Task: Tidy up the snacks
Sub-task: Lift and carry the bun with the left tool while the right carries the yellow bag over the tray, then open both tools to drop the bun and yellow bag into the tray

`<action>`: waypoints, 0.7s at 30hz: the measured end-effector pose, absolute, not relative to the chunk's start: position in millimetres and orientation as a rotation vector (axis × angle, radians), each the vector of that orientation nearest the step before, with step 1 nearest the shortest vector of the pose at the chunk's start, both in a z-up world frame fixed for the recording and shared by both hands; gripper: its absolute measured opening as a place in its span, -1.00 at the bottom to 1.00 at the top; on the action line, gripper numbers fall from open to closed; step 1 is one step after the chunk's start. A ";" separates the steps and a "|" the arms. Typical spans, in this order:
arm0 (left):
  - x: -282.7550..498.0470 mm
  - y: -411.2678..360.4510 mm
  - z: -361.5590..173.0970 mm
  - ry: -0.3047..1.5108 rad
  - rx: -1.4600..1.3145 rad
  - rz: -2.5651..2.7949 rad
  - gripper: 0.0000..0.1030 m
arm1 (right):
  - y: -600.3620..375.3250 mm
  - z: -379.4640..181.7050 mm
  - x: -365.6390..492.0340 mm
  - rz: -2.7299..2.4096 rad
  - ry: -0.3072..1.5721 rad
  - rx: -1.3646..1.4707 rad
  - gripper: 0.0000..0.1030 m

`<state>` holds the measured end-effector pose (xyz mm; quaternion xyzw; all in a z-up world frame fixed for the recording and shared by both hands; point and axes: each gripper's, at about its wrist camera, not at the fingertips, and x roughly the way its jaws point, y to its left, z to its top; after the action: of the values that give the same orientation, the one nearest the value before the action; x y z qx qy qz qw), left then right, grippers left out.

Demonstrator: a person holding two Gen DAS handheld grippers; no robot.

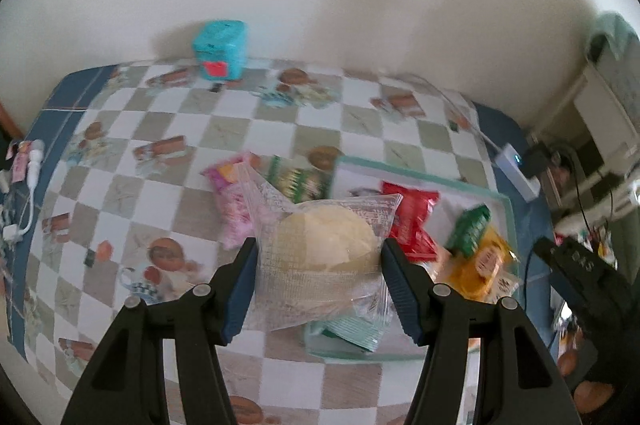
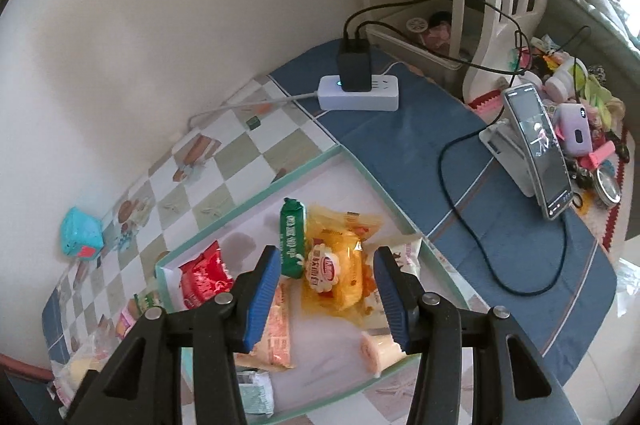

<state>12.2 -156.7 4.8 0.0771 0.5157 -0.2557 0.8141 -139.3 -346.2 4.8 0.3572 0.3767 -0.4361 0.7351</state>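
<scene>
My left gripper point(image 1: 320, 261) is shut on a clear packet point(image 1: 320, 245) with a pale round cake inside, held above the checked tablecloth at the tray's left edge. The white tray with a mint rim point(image 2: 248, 201) holds a red packet point(image 2: 204, 279), a green packet point(image 2: 292, 239), a yellow packet point(image 2: 336, 273), an orange-striped packet point(image 2: 276, 337) and a pale roll point(image 2: 380, 351). My right gripper point(image 2: 326, 281) hangs open over the tray, above the yellow packet, with nothing in its grip. A pink packet point(image 1: 228, 201) and a green packet point(image 1: 296, 181) lie on the table left of the tray.
A teal tin point(image 1: 220, 51) stands by the back wall. A white power strip point(image 2: 358, 93) with a black charger sits beyond the tray. A phone on a stand point(image 2: 536, 149) and black cables lie on the blue cloth at the right. White cables point(image 1: 24, 209) lie at the table's left edge.
</scene>
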 end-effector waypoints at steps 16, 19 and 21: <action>-14.7 -218.2 -58.9 1.200 0.292 -0.657 0.22 | -348.9 -40.2 -130.2 -0.958 0.967 0.813 0.01; -16.2 -224.1 -64.6 1.212 0.295 -0.673 0.22 | -349.4 -40.0 -130.3 -0.958 0.966 0.815 0.01; -17.8 -227.9 -66.9 1.215 0.296 -0.684 0.22 | -350.3 -39.8 -128.7 -0.958 0.967 0.815 0.01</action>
<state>-17.8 -227.9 -66.9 0.1358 0.5575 -0.3138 0.7565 -128.7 -350.3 -39.8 0.3660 0.4342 -0.4302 0.7018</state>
